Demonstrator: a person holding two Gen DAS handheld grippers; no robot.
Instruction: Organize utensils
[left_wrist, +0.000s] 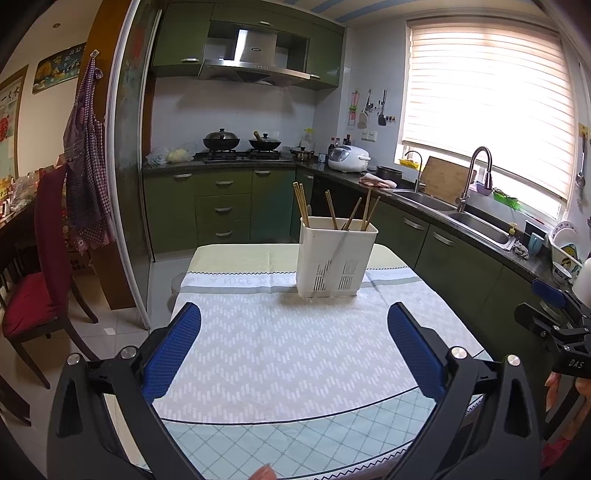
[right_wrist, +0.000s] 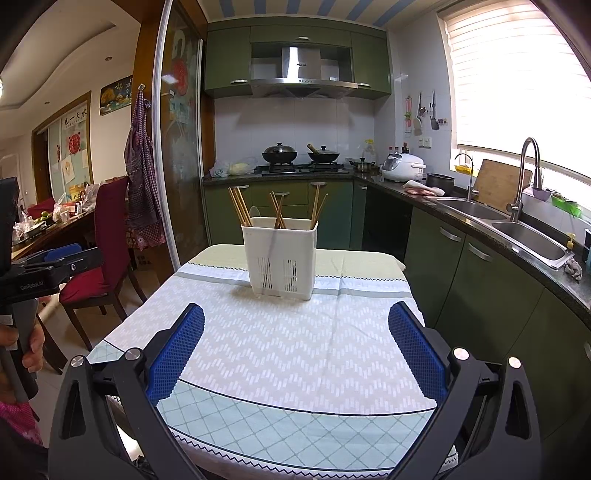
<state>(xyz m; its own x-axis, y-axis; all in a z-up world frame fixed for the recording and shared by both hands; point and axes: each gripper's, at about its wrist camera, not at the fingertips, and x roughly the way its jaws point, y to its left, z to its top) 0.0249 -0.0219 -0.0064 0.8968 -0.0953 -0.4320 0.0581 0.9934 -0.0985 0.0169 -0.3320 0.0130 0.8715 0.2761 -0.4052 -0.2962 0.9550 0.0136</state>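
**On the desk: one holder, chopsticks standing in it**

On the desk (left_wrist: 280, 354), covered by a patterned cloth, one white holder (left_wrist: 334, 258) is sitting toward the far end, upright, with slotted vents low on its front. Wooden chopsticks (left_wrist: 301, 201) are standing in it, tilted this way and that: about seven sticks are showing in the left wrist view, roughly two at the left corner, one near the middle and the rest leaning toward the right side. In the right wrist view the same holder (right_wrist: 280, 256) is showing about eight chopsticks (right_wrist: 239, 205), though overlaps are making an exact count uncertain, and a pale spoon-like shape is peeking up behind the rim.

Two grippers are hovering over the near end of the desk, well apart from the holder. The left gripper (left_wrist: 293, 347) is holding its two blue-padded fingers (left_wrist: 171, 350) spread wide and released, with only cloth between them. The right gripper (right_wrist: 295, 347) is likewise keeping its two fingers (right_wrist: 417, 349) spread apart and grasping nothing. Each gripper is appearing at the edge of the other's view, with a hand (right_wrist: 33, 349) wrapped round the left one's handle.

Behind the desk, two lidded woks are sitting on the stove, one rice cooker is standing on the counter, and two sink basins are lying under the window.
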